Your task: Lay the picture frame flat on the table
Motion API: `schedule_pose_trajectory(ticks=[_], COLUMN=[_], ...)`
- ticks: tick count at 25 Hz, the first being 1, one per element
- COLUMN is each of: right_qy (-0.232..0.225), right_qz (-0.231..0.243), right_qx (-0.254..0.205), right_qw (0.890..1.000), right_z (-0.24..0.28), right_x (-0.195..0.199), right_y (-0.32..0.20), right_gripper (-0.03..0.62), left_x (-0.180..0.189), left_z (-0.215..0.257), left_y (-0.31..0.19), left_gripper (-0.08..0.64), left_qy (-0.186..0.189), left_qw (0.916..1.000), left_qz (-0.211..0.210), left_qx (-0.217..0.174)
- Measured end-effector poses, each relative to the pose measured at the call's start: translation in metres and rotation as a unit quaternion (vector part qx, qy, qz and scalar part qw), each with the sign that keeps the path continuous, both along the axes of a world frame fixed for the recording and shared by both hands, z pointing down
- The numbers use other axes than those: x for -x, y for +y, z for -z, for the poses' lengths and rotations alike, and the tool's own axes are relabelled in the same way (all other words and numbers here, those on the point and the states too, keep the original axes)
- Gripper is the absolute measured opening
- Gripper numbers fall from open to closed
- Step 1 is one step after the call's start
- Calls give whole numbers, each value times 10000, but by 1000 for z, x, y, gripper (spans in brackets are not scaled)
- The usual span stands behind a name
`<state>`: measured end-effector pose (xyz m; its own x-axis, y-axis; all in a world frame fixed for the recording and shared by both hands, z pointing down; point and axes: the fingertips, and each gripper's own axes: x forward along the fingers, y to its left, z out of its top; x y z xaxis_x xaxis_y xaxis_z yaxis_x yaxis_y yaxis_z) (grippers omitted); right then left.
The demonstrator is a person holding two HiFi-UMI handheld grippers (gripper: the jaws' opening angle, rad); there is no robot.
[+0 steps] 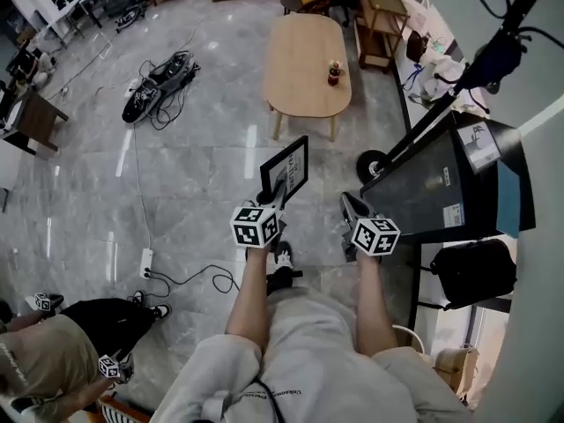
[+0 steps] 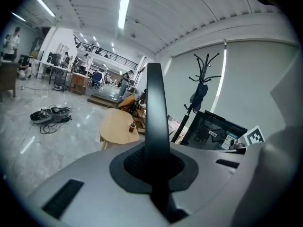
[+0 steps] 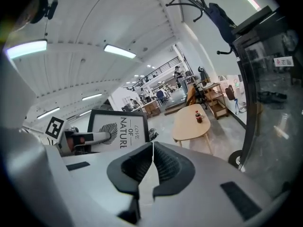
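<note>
A black picture frame [image 1: 286,167] with a white print hangs upright over the floor, held by its lower edge in my left gripper [image 1: 278,189], which is shut on it. In the left gripper view the frame [image 2: 156,108] stands edge-on between the jaws [image 2: 156,161]. The right gripper view shows its printed face [image 3: 118,129]. My right gripper [image 1: 345,203] is alongside, to the right of the frame, shut [image 3: 152,148] with nothing in it. The oval wooden table [image 1: 304,60] stands well ahead, across the floor, with a small bottle [image 1: 334,72] on it.
A dark screen on a wheeled stand [image 1: 432,192] is close on the right, with a coat rack [image 2: 201,91] behind it. Cables and gear [image 1: 159,82] lie on the floor at the far left. A power strip [image 1: 146,263] and a crouching person [image 1: 53,351] are at the lower left.
</note>
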<state>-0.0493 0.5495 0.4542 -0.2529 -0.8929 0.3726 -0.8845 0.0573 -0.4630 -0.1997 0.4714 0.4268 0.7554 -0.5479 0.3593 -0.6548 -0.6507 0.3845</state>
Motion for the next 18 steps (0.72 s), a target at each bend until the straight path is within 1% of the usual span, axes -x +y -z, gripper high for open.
schedule_pose_trajectory(ticks=[2, 5, 9, 11, 14, 18], right_qy=[-23, -69, -120, -120, -268, -402], right_qz=[183, 463, 564, 523, 340, 132], right_qx=[-12, -283, -454, -461, -459, -424], right_qw=[9998, 9985, 9973, 9975, 9980, 9982], right_z=[-2, 7, 13, 11, 6, 1], right_x=[11, 26, 38, 43, 49, 53], right_y=[-17, -52, -93, -109, -128, -151], right_gripper=[35, 35, 35, 35, 35, 35], left_x=[7, 10, 9, 10, 14, 19], left_z=[-4, -5, -6, -9, -16, -24], left_y=[-17, -53, -95, -109, -125, -146], left_gripper=[26, 28, 28, 27, 27, 28], left_qy=[-13, -13, 67, 90, 123, 144], left_qw=[10000, 10000, 9999, 9997, 9992, 9989], left_qz=[14, -27, -133, -229, -357, -380], left_qx=[55, 18, 28, 52, 138, 251])
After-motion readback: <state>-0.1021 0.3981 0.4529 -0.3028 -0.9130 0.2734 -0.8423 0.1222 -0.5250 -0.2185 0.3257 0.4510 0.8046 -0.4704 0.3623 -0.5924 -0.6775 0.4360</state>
